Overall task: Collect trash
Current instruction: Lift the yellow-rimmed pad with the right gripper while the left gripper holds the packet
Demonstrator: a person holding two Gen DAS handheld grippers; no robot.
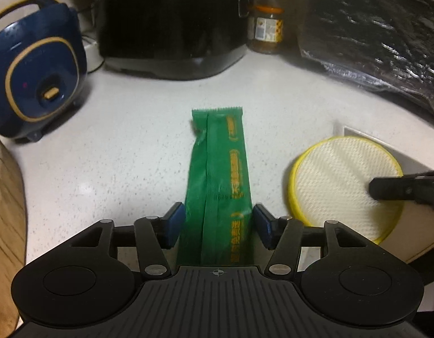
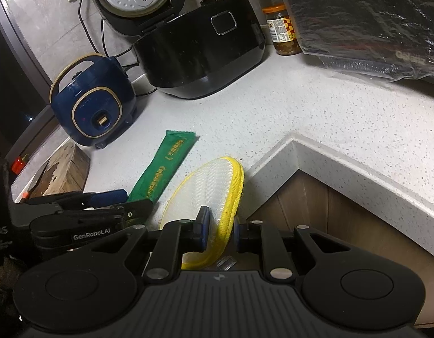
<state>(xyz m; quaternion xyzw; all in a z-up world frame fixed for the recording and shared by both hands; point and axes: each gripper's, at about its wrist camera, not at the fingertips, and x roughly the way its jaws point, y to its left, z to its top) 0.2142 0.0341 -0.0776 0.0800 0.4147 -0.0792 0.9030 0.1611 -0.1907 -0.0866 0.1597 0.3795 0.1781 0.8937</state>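
A long green wrapper (image 1: 219,174) with yellow print lies on the white speckled counter (image 1: 126,146). My left gripper (image 1: 219,225) straddles its near end, blue pads on either side and apart from it, so it is open. The wrapper also shows in the right wrist view (image 2: 163,169), with the left gripper (image 2: 124,200) at its near end. A round white pad with a yellow rim (image 2: 214,197) hangs past the counter edge, tilted up. My right gripper (image 2: 219,232) is shut on its yellow rim. The pad shows in the left wrist view (image 1: 343,186) too.
A navy rice cooker (image 1: 36,79) stands at the left, a black cooker (image 1: 171,31) with its lid up at the back, a jar (image 1: 267,28) beside it. A black plastic-wrapped bundle (image 1: 380,36) fills the right. A wooden block (image 2: 62,169) sits at the left. The counter corner (image 2: 290,140) drops to wooden cabinet fronts.
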